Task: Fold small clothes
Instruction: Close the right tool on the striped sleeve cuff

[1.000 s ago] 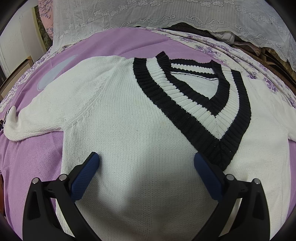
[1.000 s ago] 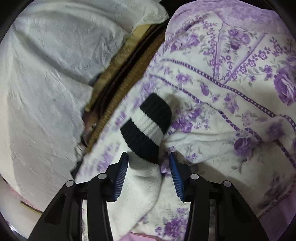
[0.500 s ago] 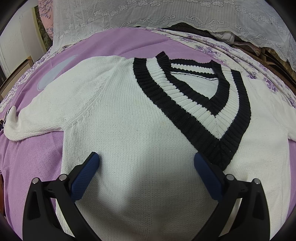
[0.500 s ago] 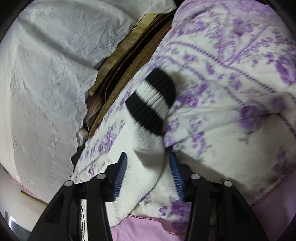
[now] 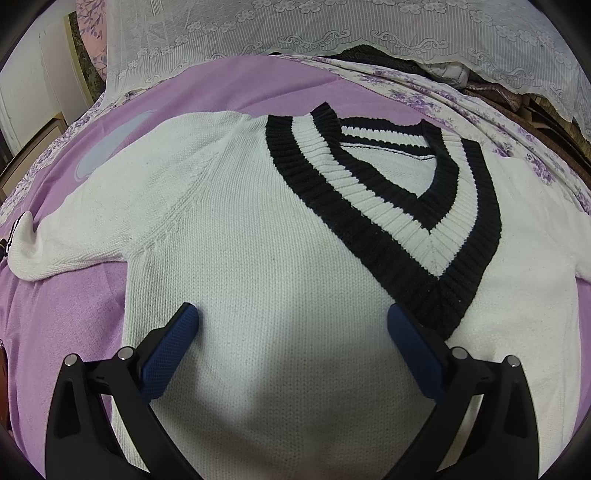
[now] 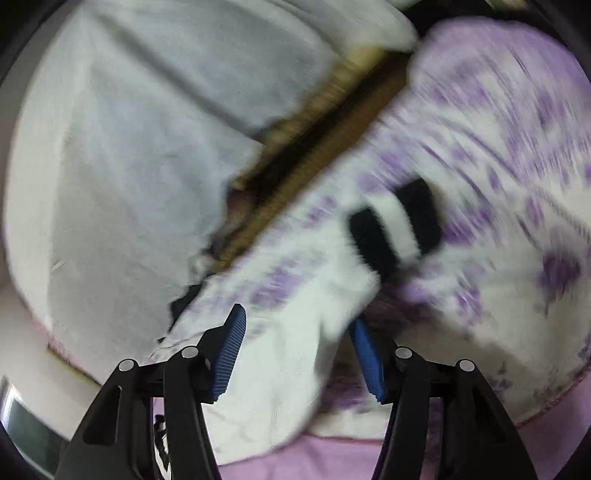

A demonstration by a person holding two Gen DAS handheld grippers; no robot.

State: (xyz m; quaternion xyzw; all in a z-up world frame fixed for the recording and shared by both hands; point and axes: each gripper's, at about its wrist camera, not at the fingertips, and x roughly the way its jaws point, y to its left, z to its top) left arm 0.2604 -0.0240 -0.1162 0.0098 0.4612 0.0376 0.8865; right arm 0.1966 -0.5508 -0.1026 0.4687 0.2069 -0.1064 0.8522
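Left gripper (image 5: 291, 325) over the sweater (image 5: 258, 236), angled down toward its chest panel, jaws spread wide with nothing between the blue pads (image 5: 170, 354) but knit; contact with the fabric cannot be told. Sweater spread flat, front up, on the purple sheet (image 5: 66, 317), black-and-white V collar (image 5: 388, 206) up and right of the gripper. One sleeve (image 5: 74, 240) stretched out to the left edge of the view, bent slightly at its end. Lace cloth (image 5: 332, 33) across the far side, a strip of floral quilt (image 5: 461, 99) running between it and the sheet.

Right gripper (image 6: 299, 350) off to the sweater's other side, pointed along the second sleeve (image 6: 295, 339). Jaws parted, the sleeve lying between them and running forward to a black-and-white striped cuff (image 6: 395, 225) on the floral quilt. Right pad close against the sleeve's edge, left pad with a gap; no firm pinch visible. Whole right view smeared by motion blur, so fine contact cannot be told. White cloth (image 6: 129, 166) filling the left of that view, a brown wooden edge (image 6: 314, 155) between it and the quilt.
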